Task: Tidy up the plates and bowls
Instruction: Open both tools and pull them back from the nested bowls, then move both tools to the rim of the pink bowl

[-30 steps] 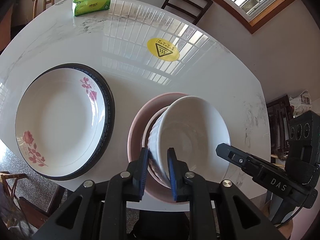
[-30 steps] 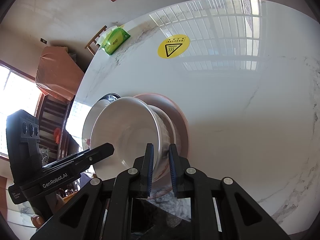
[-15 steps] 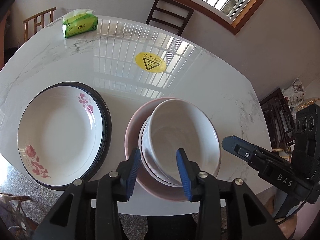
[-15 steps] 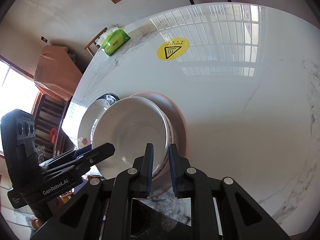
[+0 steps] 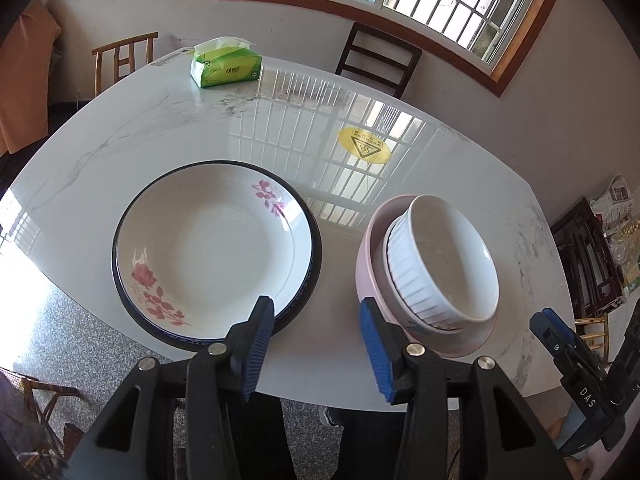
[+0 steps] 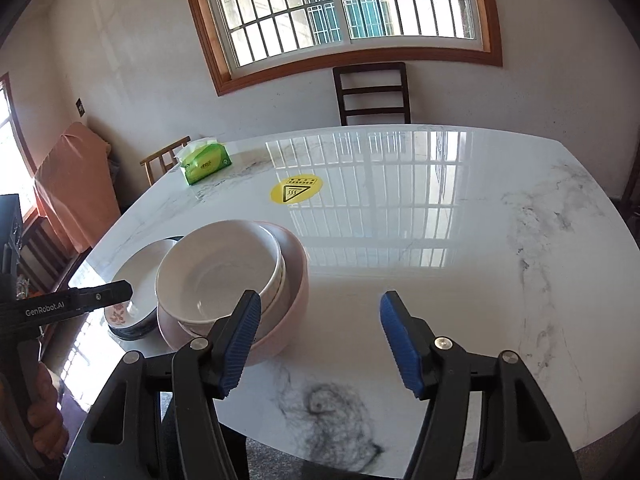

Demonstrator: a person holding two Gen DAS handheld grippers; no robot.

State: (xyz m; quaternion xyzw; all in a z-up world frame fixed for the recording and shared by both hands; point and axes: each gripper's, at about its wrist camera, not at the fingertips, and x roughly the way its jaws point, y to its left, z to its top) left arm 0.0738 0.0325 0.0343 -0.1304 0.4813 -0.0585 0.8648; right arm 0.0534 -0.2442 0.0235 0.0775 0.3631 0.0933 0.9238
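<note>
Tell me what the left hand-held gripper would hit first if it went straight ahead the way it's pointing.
Probably bare table: the open left hand-held gripper aims at the gap between the flowered plate and the pink bowl. Depth is unclear, so either rim might be grazed.

The left gripper (image 5: 317, 322) and right gripper (image 6: 320, 318) are held level and forward-pointing, jaws spread wide, with nothing gripped between the blue pads of either.
</note>
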